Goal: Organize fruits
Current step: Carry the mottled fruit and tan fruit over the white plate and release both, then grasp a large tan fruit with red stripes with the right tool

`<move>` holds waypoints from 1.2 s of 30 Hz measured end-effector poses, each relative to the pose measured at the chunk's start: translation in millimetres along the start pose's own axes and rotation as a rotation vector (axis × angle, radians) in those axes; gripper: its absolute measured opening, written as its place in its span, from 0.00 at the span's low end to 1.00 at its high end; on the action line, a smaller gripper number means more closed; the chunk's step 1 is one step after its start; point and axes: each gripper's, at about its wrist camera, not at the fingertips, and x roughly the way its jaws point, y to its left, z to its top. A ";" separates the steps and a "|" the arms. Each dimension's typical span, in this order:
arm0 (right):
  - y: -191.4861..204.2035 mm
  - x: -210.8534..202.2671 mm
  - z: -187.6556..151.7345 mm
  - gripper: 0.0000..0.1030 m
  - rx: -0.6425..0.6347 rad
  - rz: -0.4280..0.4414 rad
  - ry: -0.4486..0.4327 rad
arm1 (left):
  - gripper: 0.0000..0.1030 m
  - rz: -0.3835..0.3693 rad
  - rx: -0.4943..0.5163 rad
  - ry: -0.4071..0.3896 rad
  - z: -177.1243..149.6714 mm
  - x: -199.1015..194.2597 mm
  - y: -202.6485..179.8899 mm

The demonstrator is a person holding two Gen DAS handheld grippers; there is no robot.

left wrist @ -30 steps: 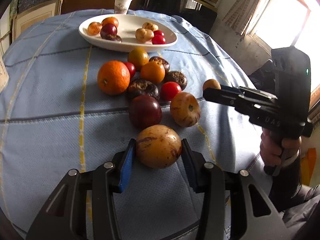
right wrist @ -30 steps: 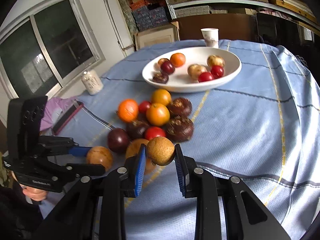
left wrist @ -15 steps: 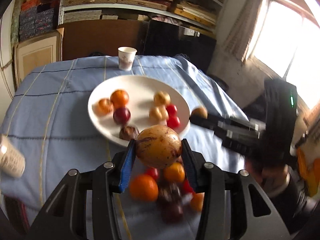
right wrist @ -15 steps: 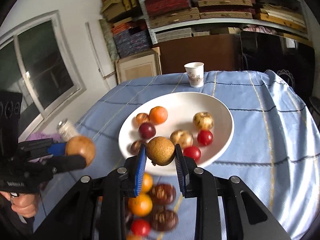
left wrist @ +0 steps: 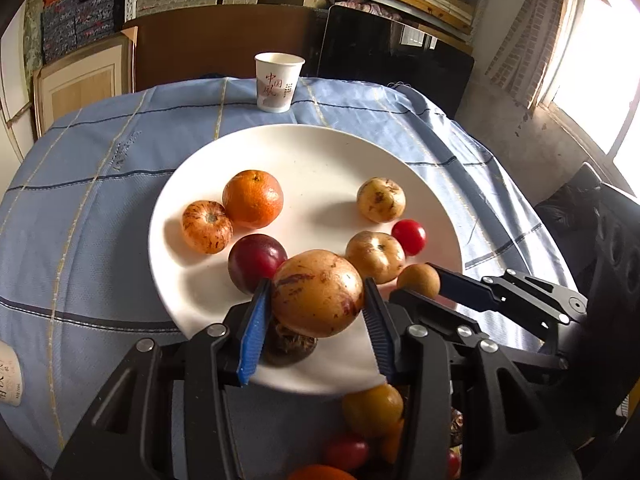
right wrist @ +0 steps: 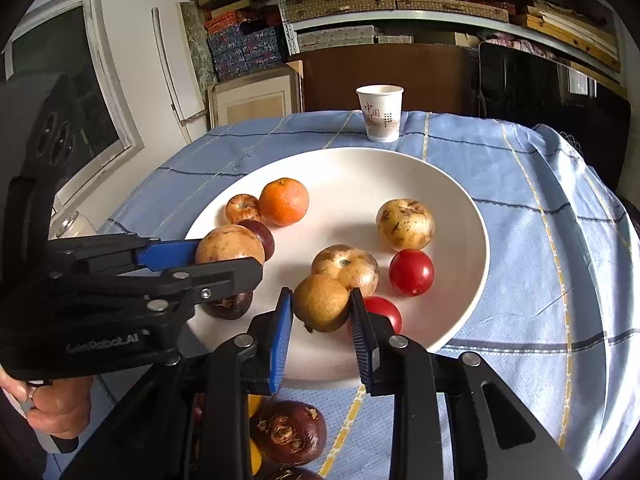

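Observation:
My left gripper [left wrist: 316, 314] is shut on a large yellow-brown speckled fruit [left wrist: 317, 293] and holds it over the near part of the white plate [left wrist: 320, 152]. It also shows in the right wrist view [right wrist: 229, 249]. My right gripper [right wrist: 322, 322] is shut on a small round brown fruit [right wrist: 321, 302], also over the plate's near part [right wrist: 476, 216]; it shows in the left wrist view [left wrist: 419, 280]. The plate holds an orange [left wrist: 253, 199], a striped fruit [left wrist: 207, 227], a dark plum [left wrist: 256, 262], two pale fruits and red tomatoes [right wrist: 411, 272].
A paper cup [left wrist: 279, 82] stands behind the plate on the blue checked cloth [left wrist: 100, 184]. Several loose fruits, among them a dark brown one [right wrist: 288, 432], lie on the cloth in front of the plate under the grippers. A white bottle [left wrist: 8, 376] stands at the left edge.
Both grippers have carried their fruits forward from above the loose pile to over the plate, lower and closer to it. Both stay shut on their fruits.

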 end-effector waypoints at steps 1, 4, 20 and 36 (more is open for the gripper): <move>0.2 -0.9 0.4 0.35 -0.008 -0.004 -0.003 | 0.48 0.004 -0.005 -0.002 0.8 -0.3 1.5; -2.0 -11.7 0.9 0.35 -0.010 -0.011 -0.023 | 0.60 0.022 -0.035 -0.053 0.5 -18.6 8.4; 1.0 -89.3 -76.4 0.60 0.036 0.121 -0.034 | 0.95 0.217 -0.180 -0.169 -106.1 -98.7 43.3; 23.7 -88.2 -103.1 0.62 -0.052 0.150 0.069 | 0.95 0.302 -0.216 -0.132 -120.2 -98.7 59.0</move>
